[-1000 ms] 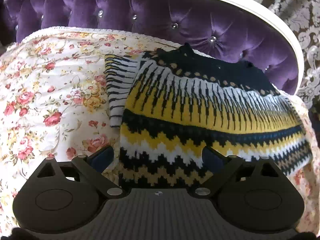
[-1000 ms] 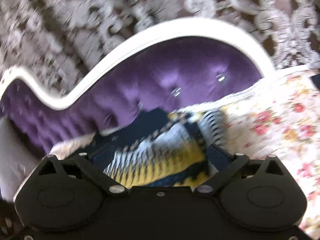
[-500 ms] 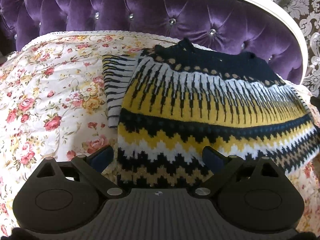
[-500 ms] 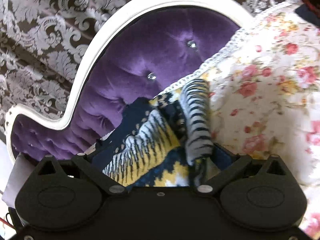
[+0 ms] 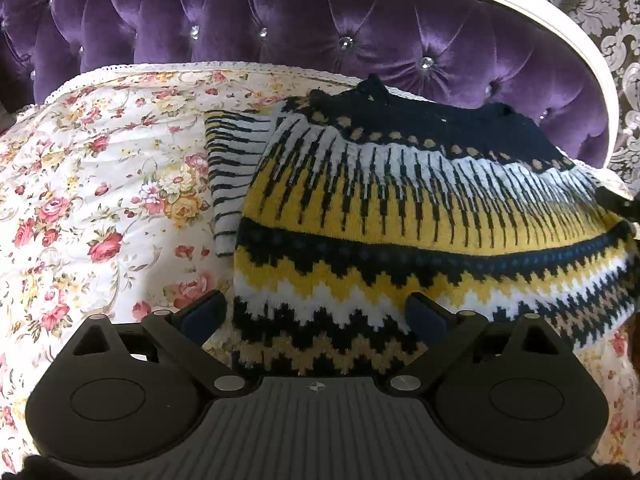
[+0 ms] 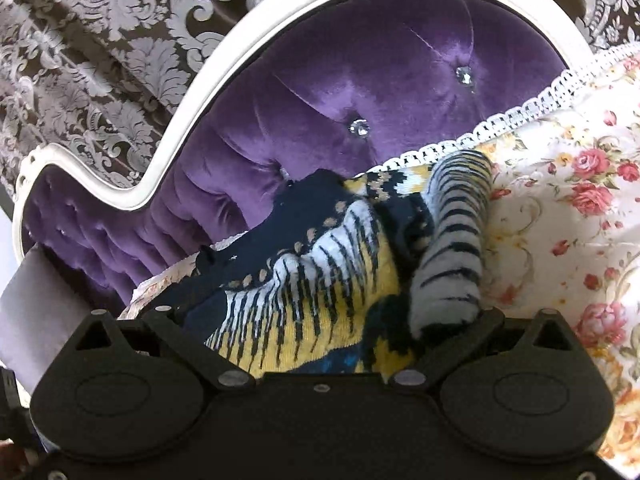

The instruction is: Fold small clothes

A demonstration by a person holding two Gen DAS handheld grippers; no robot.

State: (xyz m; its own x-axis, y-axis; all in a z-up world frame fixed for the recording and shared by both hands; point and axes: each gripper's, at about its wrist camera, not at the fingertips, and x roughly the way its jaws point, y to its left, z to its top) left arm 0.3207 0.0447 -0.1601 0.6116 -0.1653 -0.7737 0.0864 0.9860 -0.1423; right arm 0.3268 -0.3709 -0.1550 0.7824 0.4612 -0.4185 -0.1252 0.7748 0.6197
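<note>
Purple tufted velvet with a white frame (image 5: 520, 4) backs the floral bedspread (image 5: 100, 184) I am working over, with patterned wallpaper (image 6: 100, 40) behind it. My left hand-held gripper (image 5: 316, 314) stands wide open, its two blue pads spread to either side of the hem of the knitted sweater (image 5: 400, 216); the zigzag bands lie between them, and I cannot tell whether either pad touches the wool. My right hand-held gripper (image 6: 324, 316) also stands wide, though its jaws have just been closing a little; a bunched part of the sweater (image 6: 320, 288) sits between them and the striped sleeve (image 6: 456, 248) lies against the right finger, with nothing pinched that I can see. That sweater lies flat on the bedspread, collar toward the velvet back, one sleeve (image 5: 232, 168) sticking out beside it.
</note>
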